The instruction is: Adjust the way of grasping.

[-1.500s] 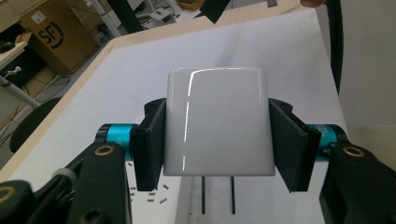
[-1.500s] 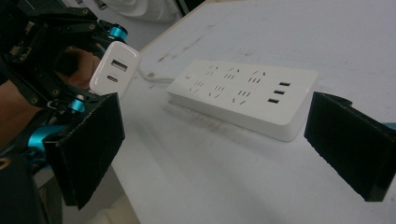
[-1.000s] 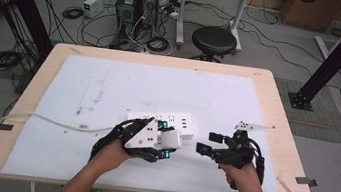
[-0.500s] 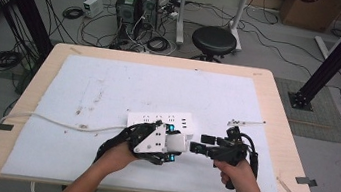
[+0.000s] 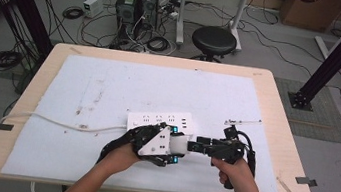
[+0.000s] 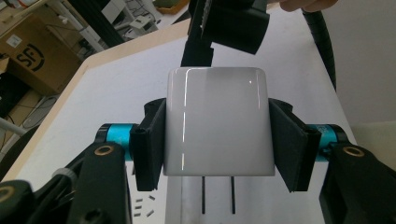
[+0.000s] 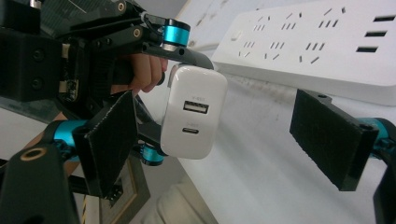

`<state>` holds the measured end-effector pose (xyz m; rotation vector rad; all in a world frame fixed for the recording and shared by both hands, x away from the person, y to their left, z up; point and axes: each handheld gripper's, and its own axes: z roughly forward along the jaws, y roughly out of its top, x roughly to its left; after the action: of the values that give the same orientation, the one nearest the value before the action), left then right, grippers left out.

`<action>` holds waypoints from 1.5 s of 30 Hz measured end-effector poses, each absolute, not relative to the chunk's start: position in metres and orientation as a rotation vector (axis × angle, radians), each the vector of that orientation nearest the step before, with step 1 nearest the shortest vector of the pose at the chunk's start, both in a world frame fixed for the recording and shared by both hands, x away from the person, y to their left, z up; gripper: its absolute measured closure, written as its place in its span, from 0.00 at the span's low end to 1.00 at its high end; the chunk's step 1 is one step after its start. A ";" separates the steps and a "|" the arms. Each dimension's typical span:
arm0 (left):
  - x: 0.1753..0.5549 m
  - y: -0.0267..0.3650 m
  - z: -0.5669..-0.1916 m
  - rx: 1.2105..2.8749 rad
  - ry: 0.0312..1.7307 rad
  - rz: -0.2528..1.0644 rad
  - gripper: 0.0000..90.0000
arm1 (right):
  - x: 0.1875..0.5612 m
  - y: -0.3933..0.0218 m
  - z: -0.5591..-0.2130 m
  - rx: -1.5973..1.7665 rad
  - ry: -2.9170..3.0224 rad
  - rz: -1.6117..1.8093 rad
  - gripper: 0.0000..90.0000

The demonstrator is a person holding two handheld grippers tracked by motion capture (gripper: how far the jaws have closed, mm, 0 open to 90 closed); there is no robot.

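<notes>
Right gripper view: left gripper [image 7: 154, 93] clamps charger [image 7: 194, 112]; right gripper [image 7: 224, 149] jaws wide, just been closing, nothing touched. Risk: uneven handover grip twists charger, prongs [image 6: 217, 193] miss strip [image 7: 308, 46].

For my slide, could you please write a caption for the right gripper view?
Left gripper holds a white USB charger between the right gripper's open jaws, near the power strip.

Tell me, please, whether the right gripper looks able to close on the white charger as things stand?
Probably yes: the right gripper has open jaws either side of the charger, whose port face is bare; the left gripper clamps its sides.
</notes>
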<state>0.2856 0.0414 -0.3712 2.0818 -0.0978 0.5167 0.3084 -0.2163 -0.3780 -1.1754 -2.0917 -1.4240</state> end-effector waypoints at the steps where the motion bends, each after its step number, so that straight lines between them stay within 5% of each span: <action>1: 0.286 0.041 -0.371 2.082 -0.098 0.517 0.47 | 0.308 -0.216 -0.378 -1.175 -2.092 -1.424 0.17; 34: 0.283 0.030 -0.373 2.080 -0.136 0.525 0.47 | 0.315 -0.213 -0.388 -1.170 -2.009 -1.340 0.40; 42: 0.281 0.026 -0.373 2.089 -0.154 0.544 0.47 | 0.315 -0.210 -0.389 -1.085 -1.970 -1.328 0.67; 45: 0.280 0.025 -0.374 2.096 -0.159 0.554 0.47 | 0.315 -0.211 -0.390 -1.106 -1.955 -1.312 0.69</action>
<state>0.2802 0.0255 -0.3739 2.0956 -0.1593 0.5545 0.3149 -0.2106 -0.3897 -1.1062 -1.9547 -1.3119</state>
